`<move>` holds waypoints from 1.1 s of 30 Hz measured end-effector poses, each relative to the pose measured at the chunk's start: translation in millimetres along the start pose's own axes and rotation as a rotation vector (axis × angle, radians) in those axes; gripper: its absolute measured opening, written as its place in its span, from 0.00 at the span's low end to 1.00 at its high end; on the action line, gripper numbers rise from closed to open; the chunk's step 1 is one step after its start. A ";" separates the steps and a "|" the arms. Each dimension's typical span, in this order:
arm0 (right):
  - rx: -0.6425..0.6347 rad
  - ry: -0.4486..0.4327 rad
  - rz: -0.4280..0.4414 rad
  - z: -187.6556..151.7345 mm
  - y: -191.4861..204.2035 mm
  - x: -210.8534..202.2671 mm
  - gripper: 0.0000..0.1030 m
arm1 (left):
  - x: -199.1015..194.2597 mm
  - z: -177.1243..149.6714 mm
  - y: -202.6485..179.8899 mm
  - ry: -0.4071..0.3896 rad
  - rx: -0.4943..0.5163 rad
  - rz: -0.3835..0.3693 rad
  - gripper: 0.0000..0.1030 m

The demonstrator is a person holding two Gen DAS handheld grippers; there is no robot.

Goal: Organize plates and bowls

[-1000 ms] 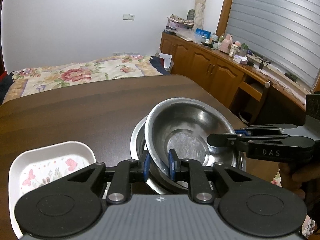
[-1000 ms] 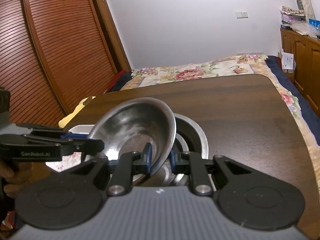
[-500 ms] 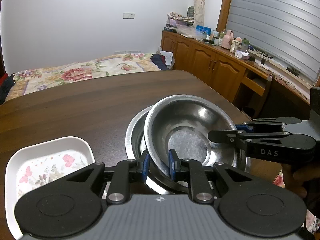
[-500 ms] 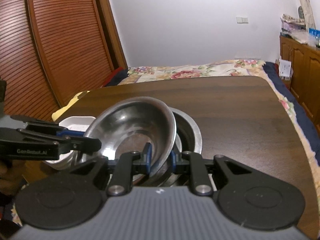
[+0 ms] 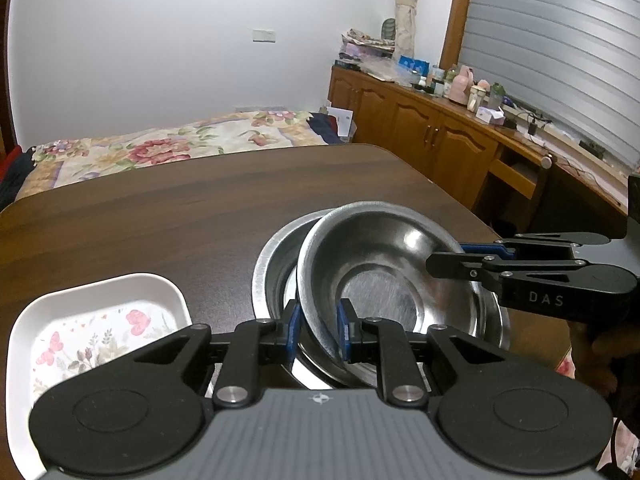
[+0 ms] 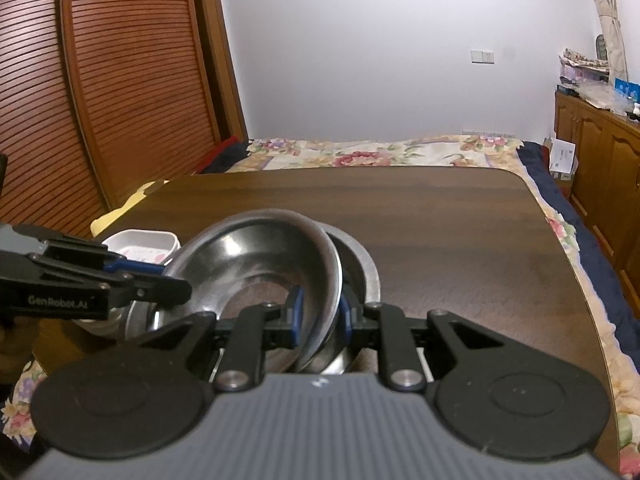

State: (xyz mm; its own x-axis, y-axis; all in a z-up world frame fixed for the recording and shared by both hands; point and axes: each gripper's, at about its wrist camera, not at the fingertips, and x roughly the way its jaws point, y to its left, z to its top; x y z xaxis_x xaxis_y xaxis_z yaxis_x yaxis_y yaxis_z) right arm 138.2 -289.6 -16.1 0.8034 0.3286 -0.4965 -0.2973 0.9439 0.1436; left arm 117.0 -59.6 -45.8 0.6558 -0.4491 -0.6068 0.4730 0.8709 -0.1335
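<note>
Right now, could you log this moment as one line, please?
left gripper: shut on upper bowl | right gripper: same | lower bowl: beneath

A home bedroom: a bed with a floral quilt lies at twelve o'clock beyond the dark wooden table, cluttered brown wooden cabinets at two o'clock.
</note>
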 end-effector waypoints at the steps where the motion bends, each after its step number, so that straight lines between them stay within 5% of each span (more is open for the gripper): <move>1: 0.002 -0.001 0.000 0.7 -0.5 0.2 0.21 | -0.4 -0.4 0.8 -0.003 -0.003 0.000 0.19; 13: 0.026 -0.046 0.000 3.9 -8.3 -5.4 0.21 | -7.1 0.4 6.0 -0.028 -0.031 -0.011 0.27; 20: 0.035 -0.096 -0.018 5.7 -10.2 -12.9 0.23 | -18.5 3.5 3.4 -0.099 -0.021 0.025 0.53; 23: 0.021 -0.107 -0.042 3.7 -11.1 -11.1 0.39 | -18.8 0.7 2.4 -0.149 -0.010 0.087 0.64; 33: 0.043 -0.099 -0.057 -11.6 -17.3 10.4 0.42 | 0.4 -17.1 0.9 -0.141 -0.033 0.135 0.57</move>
State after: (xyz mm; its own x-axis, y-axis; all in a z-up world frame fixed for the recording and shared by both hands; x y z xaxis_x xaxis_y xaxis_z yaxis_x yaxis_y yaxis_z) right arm 145.7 -302.9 -33.7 0.8658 0.2742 -0.4186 -0.2293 0.9609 0.1552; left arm 107.6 -55.7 -59.6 0.7887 -0.3496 -0.5057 0.3573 0.9301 -0.0857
